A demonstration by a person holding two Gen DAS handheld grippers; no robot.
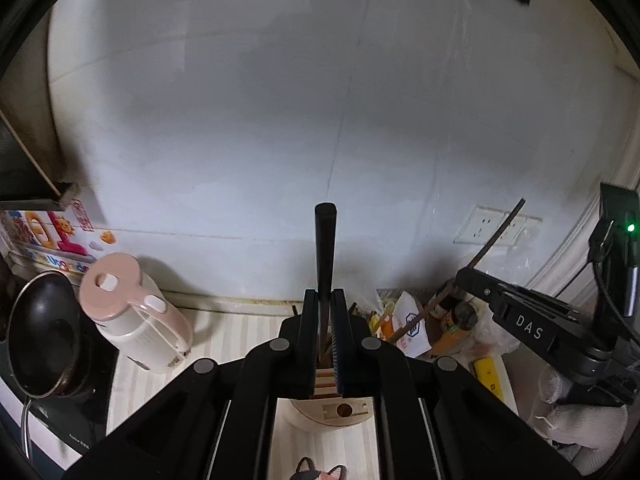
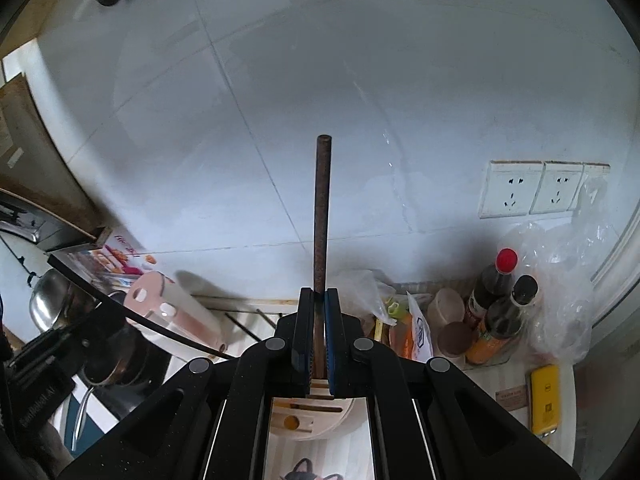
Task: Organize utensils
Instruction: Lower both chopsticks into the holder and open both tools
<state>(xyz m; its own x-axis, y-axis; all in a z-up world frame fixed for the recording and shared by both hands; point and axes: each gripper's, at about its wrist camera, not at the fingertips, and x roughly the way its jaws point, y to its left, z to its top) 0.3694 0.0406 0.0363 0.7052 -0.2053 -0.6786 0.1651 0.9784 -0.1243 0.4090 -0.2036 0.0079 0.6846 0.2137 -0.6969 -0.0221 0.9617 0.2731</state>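
While fingers pinch | left gripper (image 1: 324, 308): black chopstick (image 1: 325, 248) | right gripper (image 2: 319, 312): speckled brown chopstick (image 2: 321, 216)

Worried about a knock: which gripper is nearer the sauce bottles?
Right. The right gripper, holding a chopstick, is just left of the bottles; the left gripper, holding a black stick, is further left, over the holder.

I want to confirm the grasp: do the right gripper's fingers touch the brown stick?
Touching. In the right wrist view, the right gripper fingers are closed on the brown stick, pressing both its sides.
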